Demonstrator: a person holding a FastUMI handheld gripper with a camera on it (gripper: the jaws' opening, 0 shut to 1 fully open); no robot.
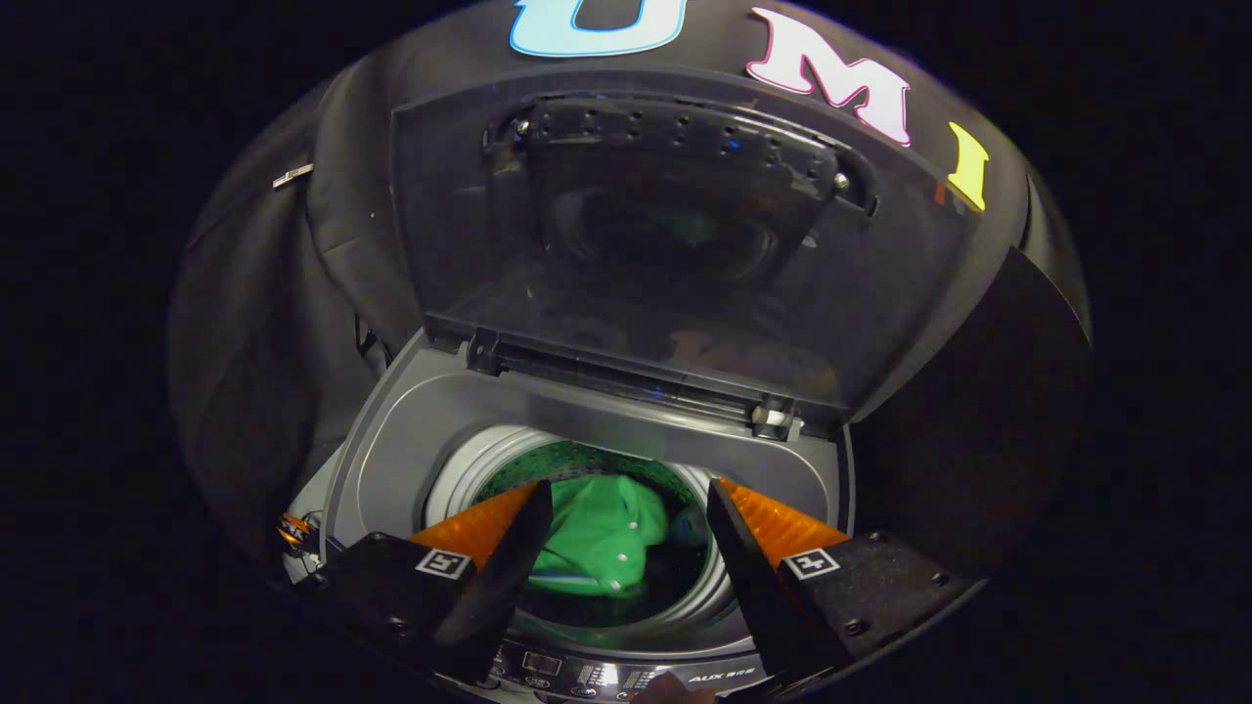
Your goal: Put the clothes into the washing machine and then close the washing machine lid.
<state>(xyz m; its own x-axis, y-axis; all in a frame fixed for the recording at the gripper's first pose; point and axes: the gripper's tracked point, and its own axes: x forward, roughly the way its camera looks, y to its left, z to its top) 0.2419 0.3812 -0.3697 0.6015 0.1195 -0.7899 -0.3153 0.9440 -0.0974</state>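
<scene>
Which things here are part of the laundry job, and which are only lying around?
Job:
- green garment, in the drum, seen between the fingers
- washing machine lid, standing open
- gripper, open, holding nothing

Lying about:
- control panel
- black cloth wall

Your gripper [626,499] had two wedge-shaped fingers [509,548] with ribbed outer faces, standing apart and empty. Each sat on a black, speckled mounting block [386,587] fixed with dark screws and carrying a small square white marker tag [443,563].
</scene>
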